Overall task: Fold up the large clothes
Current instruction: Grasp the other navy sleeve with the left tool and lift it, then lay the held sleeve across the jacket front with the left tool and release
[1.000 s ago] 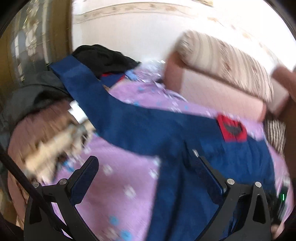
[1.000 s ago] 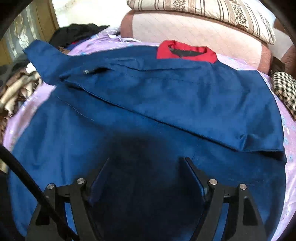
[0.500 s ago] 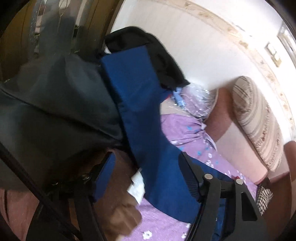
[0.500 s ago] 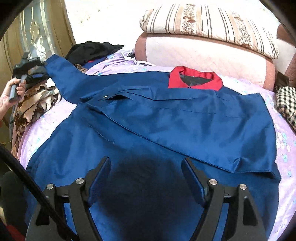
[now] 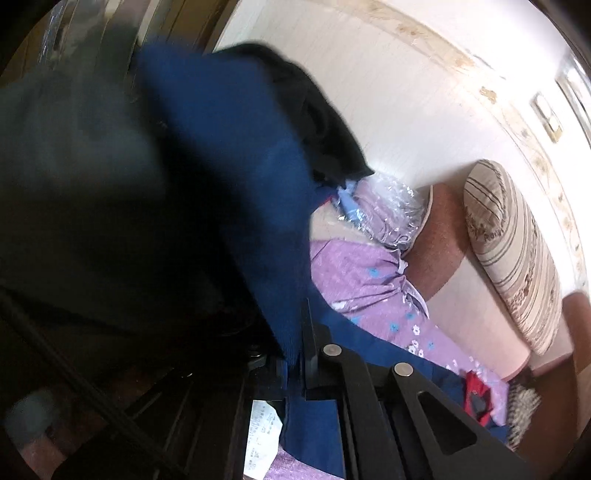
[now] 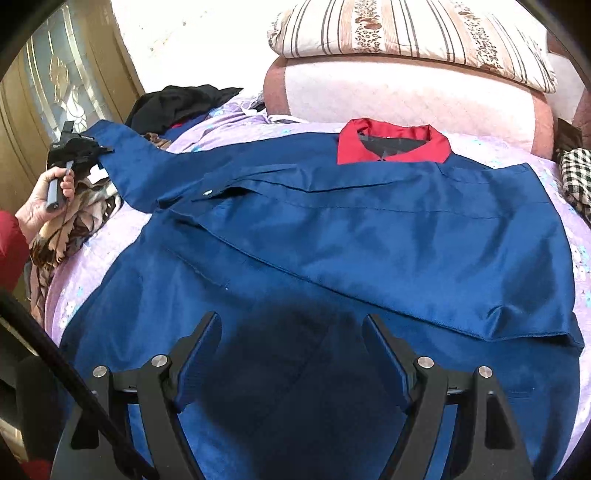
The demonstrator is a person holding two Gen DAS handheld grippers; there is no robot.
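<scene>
L gripper [image 5: 295, 354] clamped on blue jacket [image 6: 332, 229] sleeve end, left of red collar [image 6: 393, 142]; R gripper [image 6: 291, 354] open w/ nothing between jaws, above hem.

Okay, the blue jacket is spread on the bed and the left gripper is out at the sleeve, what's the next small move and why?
Probably carry the sleeve inward across the blue jacket. The left gripper is shut on the sleeve's end, and that sleeve stretches out past the jacket body toward the clothes pile, while the other side already lies folded over. The right gripper hovers open above the hem.

Striped pillow [image 6: 406, 33] atop pink headboard [image 6: 406, 99]; checkered cloth [image 6: 576, 177] far right.
</scene>
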